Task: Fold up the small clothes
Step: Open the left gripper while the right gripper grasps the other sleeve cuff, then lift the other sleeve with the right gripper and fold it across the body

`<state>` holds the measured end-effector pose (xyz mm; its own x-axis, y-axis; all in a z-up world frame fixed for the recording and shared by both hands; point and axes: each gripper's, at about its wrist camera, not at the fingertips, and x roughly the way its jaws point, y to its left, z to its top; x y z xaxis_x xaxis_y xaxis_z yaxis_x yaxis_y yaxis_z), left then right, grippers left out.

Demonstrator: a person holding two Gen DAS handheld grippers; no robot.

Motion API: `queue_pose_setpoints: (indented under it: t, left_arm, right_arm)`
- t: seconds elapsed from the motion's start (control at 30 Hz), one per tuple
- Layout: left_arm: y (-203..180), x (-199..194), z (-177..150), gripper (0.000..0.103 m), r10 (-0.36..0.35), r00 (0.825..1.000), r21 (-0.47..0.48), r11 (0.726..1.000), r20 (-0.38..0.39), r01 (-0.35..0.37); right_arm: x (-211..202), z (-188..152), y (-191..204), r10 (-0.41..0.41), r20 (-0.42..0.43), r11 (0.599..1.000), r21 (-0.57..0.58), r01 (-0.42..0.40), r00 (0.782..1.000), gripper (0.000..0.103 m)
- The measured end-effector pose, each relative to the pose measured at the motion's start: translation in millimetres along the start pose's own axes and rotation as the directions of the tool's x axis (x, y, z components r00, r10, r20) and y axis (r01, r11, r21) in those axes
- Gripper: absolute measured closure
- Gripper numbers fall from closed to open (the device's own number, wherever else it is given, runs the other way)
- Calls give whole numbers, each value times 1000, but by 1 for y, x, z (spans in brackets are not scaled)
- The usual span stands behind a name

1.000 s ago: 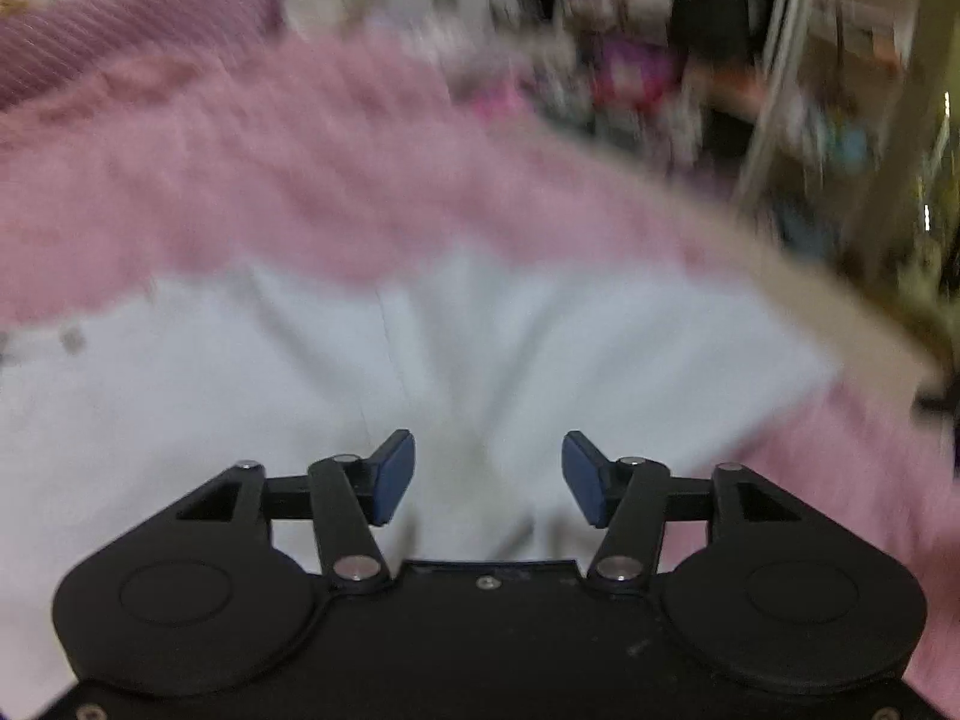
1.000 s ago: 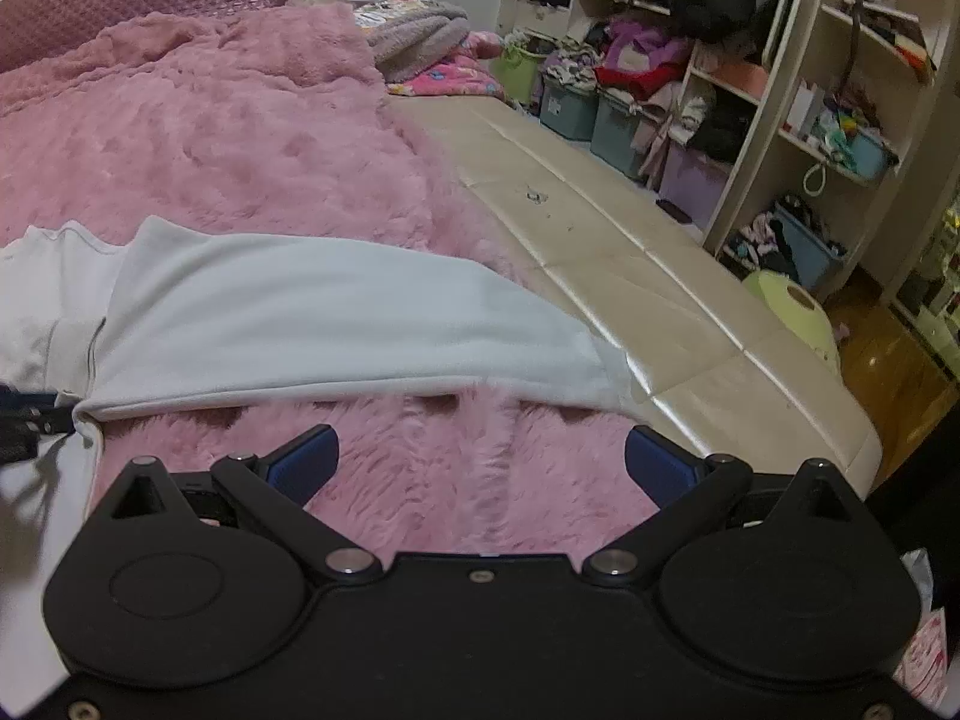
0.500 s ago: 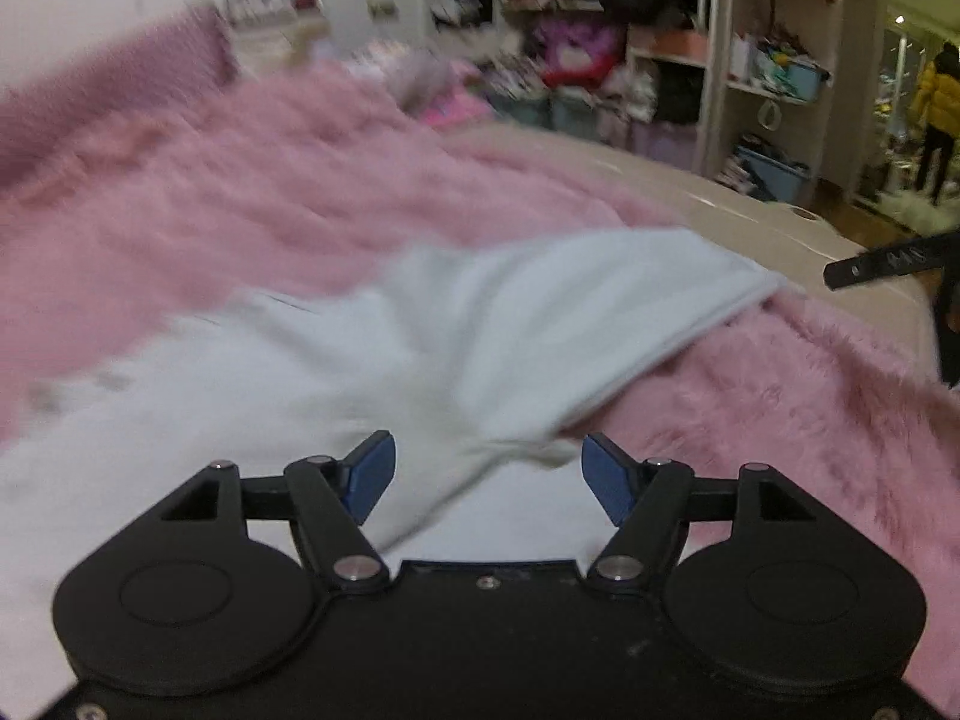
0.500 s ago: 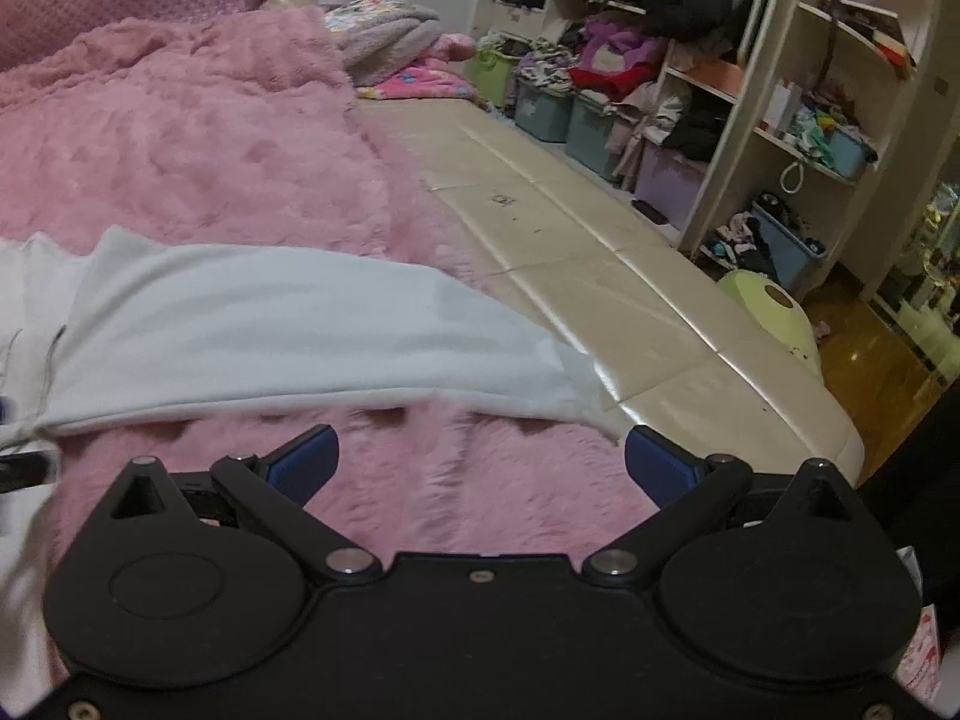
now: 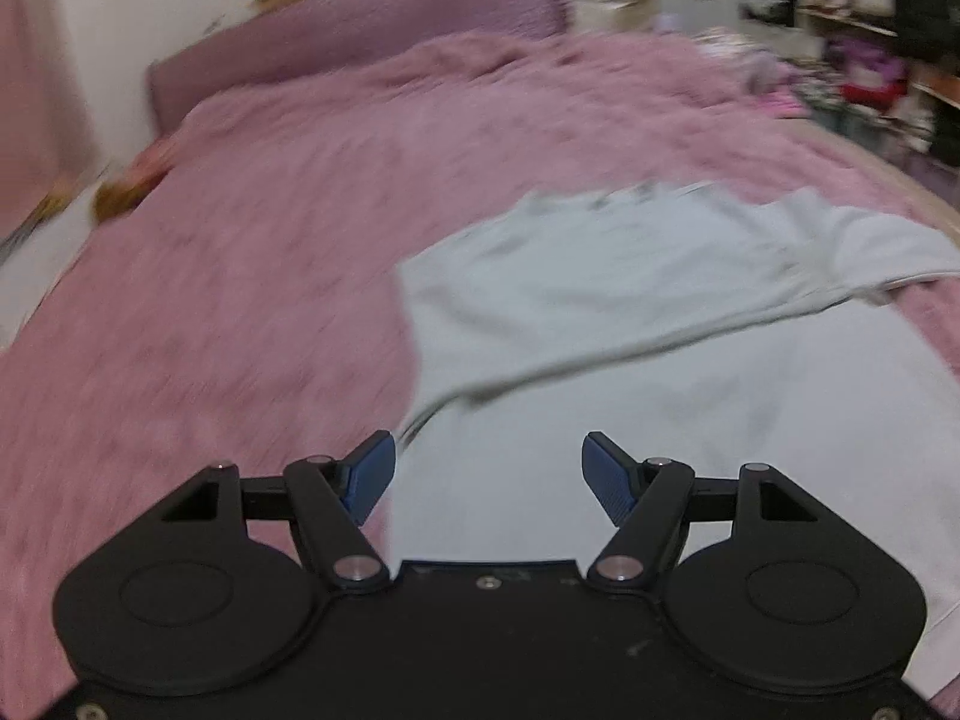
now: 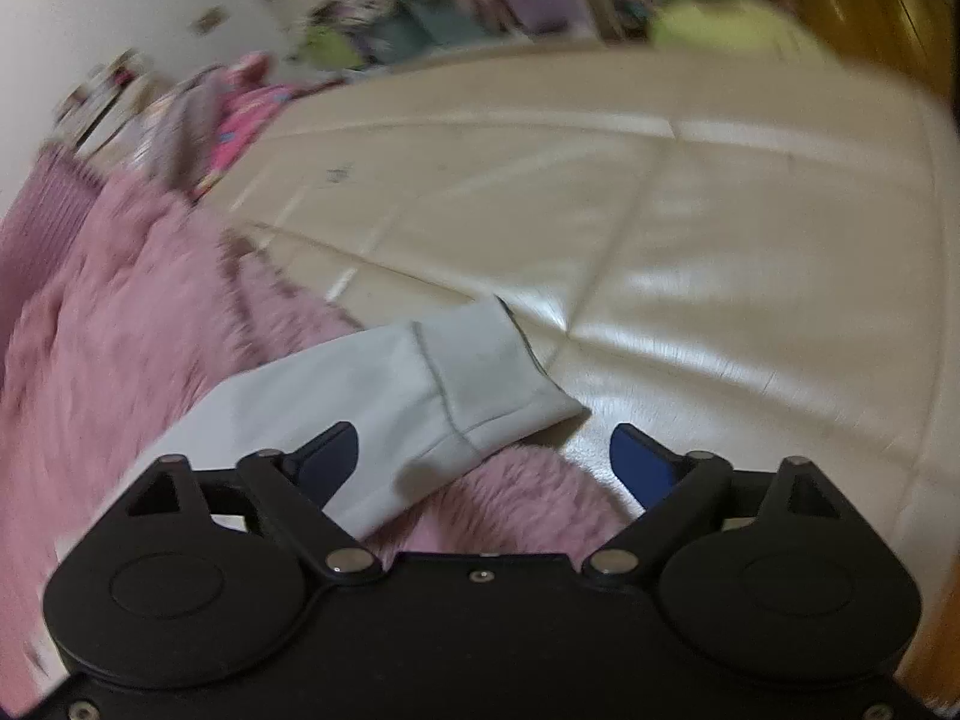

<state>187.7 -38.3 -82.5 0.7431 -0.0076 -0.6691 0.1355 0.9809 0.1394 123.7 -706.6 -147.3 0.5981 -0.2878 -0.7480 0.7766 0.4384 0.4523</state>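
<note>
1. A pale top lies spread flat on a fluffy pink blanket on the bed. One sleeve is folded across its middle.
2. The other sleeve lies out to the side. Its cuff end pokes off the blanket onto the shiny cream mattress.
3. The left gripper is wide open and holds nothing. It hangs over the near part of the top, by its left edge.
4. The right gripper is wide open too, with nothing in it. The sleeve cuff sits right in front of it, between its two blue tips.
5. The top looks soft, thin and light. I think it will flop and bend as soon as it is lifted, and it will not break.
6. The fuzzy blanket may drag on the cloth a little, so lifting looks better than sliding.
7. A good place to grab seems to be the cuff, where the seam makes the cloth thicker. A small pinch there should carry the whole sleeve.
8. Far away by the wall I see blurry piles of bright things, maybe in bins. They are too fuzzy to tell what is in them.
</note>
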Motion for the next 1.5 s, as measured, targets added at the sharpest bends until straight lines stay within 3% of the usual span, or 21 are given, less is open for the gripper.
queue_pose_setpoints:
  t: [0.1, 0.17, 0.23, 0.27, 0.37, 0.53, 0.63, 0.73, 0.83, 0.97, 1.13, 1.33, 1.5]
  left_arm:
    - [5, 9, -13, 33, 24, 999, -42, 999, -29, -25]
    - [9, 10, -20, 33, 27, 999, -67, 997, -36, -30]
    - [16, 9, -29, 33, 62, 997, -87, 994, -45, -66]
    - [21, 7, -34, 33, 91, 994, -91, 991, -54, -96]
    - [29, 9, -39, 33, 148, 986, -85, 984, -71, -154]
    - [45, 13, -37, 33, 204, 975, -142, 966, -93, -216]
    - [57, 17, -35, 33, 210, 971, -188, 955, -115, -229]
    - [70, 20, -29, 33, 201, 974, -215, 952, -107, -220]
    - [86, 17, -25, 33, 194, 977, -239, 948, -91, -211]
    - [106, 11, -24, 33, 181, 980, -257, 946, -79, -196]
    - [137, 4, -31, 33, 232, 970, -285, 928, -68, -242]
    - [173, 1, -44, 33, 292, 952, -314, 899, -94, -307]
    - [196, -7, -60, 33, 287, 953, -367, 880, -98, -303]
  right_arm:
    - [32, 0, -8, 26, -79, 989, 147, -14, 997, 25]
    - [35, -1, -5, 13, -28, 982, 186, -8, 1000, 25]
    - [39, 2, 5, 16, -25, 989, 150, -12, 1000, 48]
    - [42, 3, 11, 15, -32, 992, 123, -11, 999, 77]
    - [41, 1, 26, -26, -10, 998, 61, 26, 1000, 86]
    - [20, -3, 45, -45, 108, 996, -74, 54, 993, 89]
    - [-3, -8, 62, 55, 156, 989, -144, -32, 986, 90]
    - [-22, -15, 97, 136, 139, 965, -243, -100, 981, 90]
    - [-45, -27, 140, 244, 120, 925, -326, -194, 962, 90]
    - [-79, -60, 206, 373, 53, 841, -441, -314, 926, 90]
    - [-100, -120, 281, 475, -36, 741, -523, -422, 879, 90]
    - [-97, -217, 362, 518, -188, 642, -560, -524, 835, 90]
    - [-87, -308, 409, 517, -340, 584, -531, -614, 786, 91]
